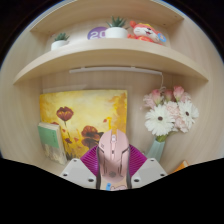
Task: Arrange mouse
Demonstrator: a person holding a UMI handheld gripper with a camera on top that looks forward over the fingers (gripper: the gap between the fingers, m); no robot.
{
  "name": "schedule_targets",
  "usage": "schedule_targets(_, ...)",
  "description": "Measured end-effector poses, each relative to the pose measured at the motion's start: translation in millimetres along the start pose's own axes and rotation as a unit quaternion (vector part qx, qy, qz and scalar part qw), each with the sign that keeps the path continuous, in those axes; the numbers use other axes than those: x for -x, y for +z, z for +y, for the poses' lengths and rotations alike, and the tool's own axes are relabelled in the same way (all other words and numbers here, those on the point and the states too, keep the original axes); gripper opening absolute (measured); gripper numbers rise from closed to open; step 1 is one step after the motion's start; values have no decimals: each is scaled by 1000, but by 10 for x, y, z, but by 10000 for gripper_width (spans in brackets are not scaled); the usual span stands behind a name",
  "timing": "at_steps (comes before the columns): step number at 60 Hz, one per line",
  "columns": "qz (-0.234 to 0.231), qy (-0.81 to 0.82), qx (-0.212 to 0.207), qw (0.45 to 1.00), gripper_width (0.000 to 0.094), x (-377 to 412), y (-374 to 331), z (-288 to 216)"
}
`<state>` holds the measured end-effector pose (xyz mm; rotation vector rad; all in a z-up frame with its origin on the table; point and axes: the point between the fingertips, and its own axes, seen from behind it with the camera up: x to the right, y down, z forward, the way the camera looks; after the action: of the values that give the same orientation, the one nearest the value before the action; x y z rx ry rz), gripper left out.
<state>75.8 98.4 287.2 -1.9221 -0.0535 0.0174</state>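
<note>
— Reporting on the gripper: fingers reaching forward, magenta pads facing inward, one at either side of a pink computer mouse.

— Clamping or merely flanking?

— Appearing to clamp. Both pads lying against the mouse's flanks, no gap showing at either side; jaws standing only as far apart as the mouse is wide. Mouse sitting lengthwise between the fingers, pale scroll wheel pointing away from the camera.

— Resting on anything?

— Cannot tell; underside hidden behind the fingers.

— Surroundings?

— Beyond the mouse, leaning against a pale wooden back panel, a yellow painting of red flowers. Just left of the mouse, standing in front of that painting, a small green book or box. To the right, a bouquet of white and pink artificial flowers rising from a pale green vase just beside the right finger.

— Overhead?

— Two wooden shelves running above. Sitting on the upper level: a small potted plant at the left, a white object with purple markings, another potted plant, and an orange-and-red toy at the right. Markings too small for reading.
</note>
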Motion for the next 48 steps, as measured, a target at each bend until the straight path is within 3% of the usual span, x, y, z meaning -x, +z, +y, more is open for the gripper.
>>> schedule_targets(8, 26, 12, 71, 997, 346, -688, 366, 844)
schedule_targets(14, 18, 11, 137, 990, 346, -845, 624, 1625)
schedule_targets(23, 4, 27, 193, 981, 348, -830, 849, 2442)
schedule_targets(31, -2, 22, 227, 974, 356, -849, 895, 2813)
schedule_targets(33, -1, 30, 212, 977, 354, -848, 929, 2793)
schedule_targets(48, -10, 14, 232, 973, 559, -849, 947, 2841)
